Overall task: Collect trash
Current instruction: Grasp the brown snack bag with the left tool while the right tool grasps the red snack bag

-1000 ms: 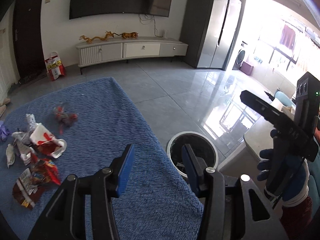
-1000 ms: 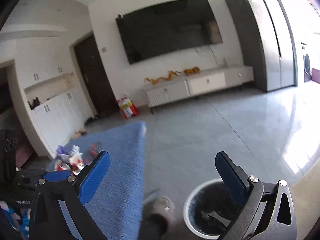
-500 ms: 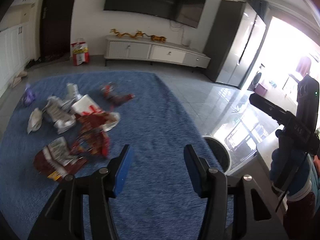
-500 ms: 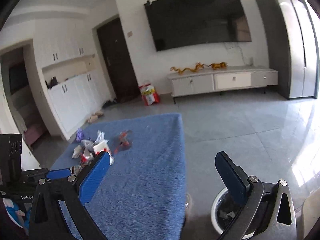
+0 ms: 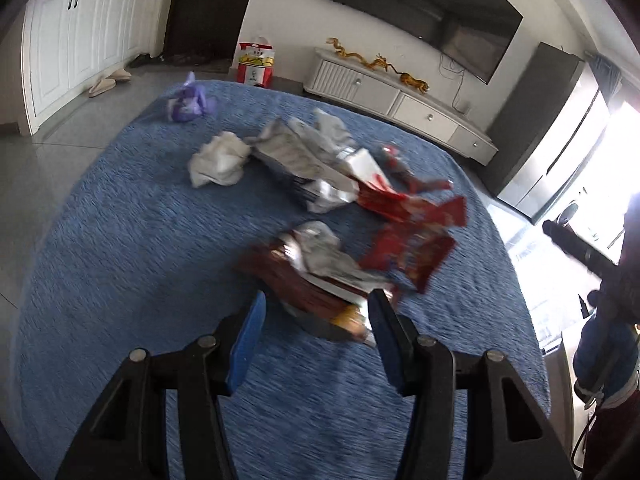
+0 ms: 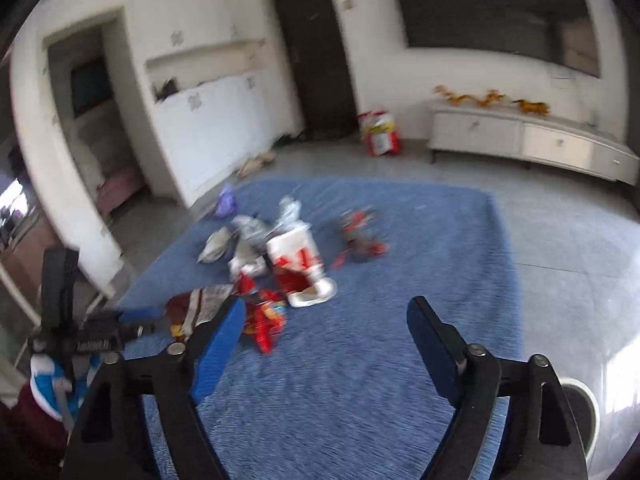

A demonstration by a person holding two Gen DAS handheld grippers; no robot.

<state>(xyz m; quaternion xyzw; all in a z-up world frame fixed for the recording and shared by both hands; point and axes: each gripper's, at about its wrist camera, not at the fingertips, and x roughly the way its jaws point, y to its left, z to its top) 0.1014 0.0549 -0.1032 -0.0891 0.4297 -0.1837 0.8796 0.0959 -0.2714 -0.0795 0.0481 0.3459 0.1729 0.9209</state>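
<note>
Blue carpet-like cloth (image 5: 132, 248) covers the table and now fills most of the left wrist view, where a second ago the grey floor and the round bin took the foreground. The left gripper (image 5: 316, 324) has swung from the bin toward the trash pile (image 5: 332, 200), and its open fingers now frame the nearest piece, a dark red-brown wrapper (image 5: 304, 284) with a silver lining, without closing on it. The right gripper (image 6: 324, 320) has turned the same way: the pile (image 6: 280, 256) has grown from a small cluster at far left to the centre of its view, and the bin (image 6: 580, 400) has shrunk to a white rim at the lower right edge.

Motion blur smears the wrappers in both views (print and brand cannot be read). A white cup with red markings (image 6: 298, 258) lies tipped among them, and a purple scrap (image 5: 188, 100) sits apart near the cloth's far edge. Whether the left fingers touch the wrapper cannot be told.

Both grippers point forward and down over the cloth, fingers spread wide, the right holding nothing. Each gripper shows at the edge of the other's view, held by a blue-gloved hand (image 5: 600, 356).
</note>
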